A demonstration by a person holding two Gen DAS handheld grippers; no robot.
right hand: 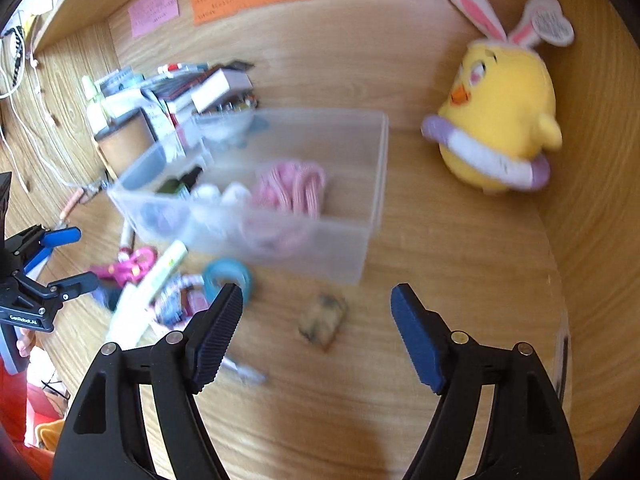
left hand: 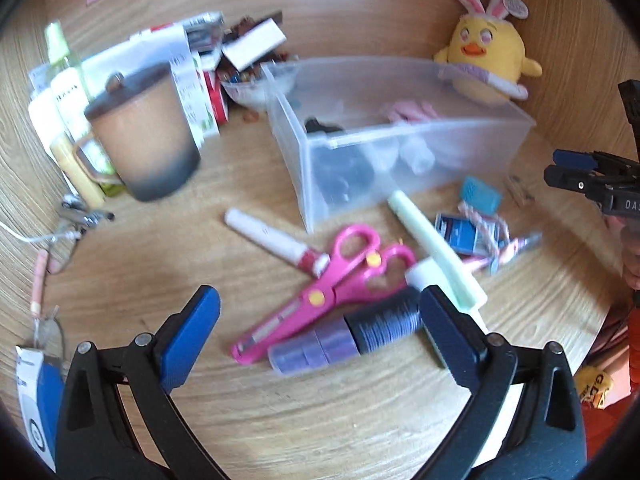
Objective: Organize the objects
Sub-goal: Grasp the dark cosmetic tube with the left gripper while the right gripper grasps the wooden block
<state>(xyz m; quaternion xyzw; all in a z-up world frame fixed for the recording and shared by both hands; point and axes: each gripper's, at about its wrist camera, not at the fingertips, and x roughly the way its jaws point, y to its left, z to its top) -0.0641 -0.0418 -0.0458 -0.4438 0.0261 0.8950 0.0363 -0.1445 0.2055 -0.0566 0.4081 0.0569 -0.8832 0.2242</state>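
The clear bin (left hand: 400,136) sits on the desk (left hand: 320,400) well beyond both grippers' spread, empty fingers. Pink scissors (left hand: 332,288) and a dark spool (left hand: 384,320) lie between the left gripper (left hand: 320,316) fingers. A small, blurred brownish lump (right hand: 322,320) lies between the right gripper (right hand: 316,308) fingers.

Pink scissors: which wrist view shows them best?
The left wrist view. There the pink scissors lie whole and near, just ahead of the open left gripper. The right wrist view catches only a blurred part at its left side, behind a pale tube.

Bare desk (right hand: 460,264) right of bin (right hand: 360,216); scissors (left hand: 336,284), spool (left hand: 384,326) crowd front-left.
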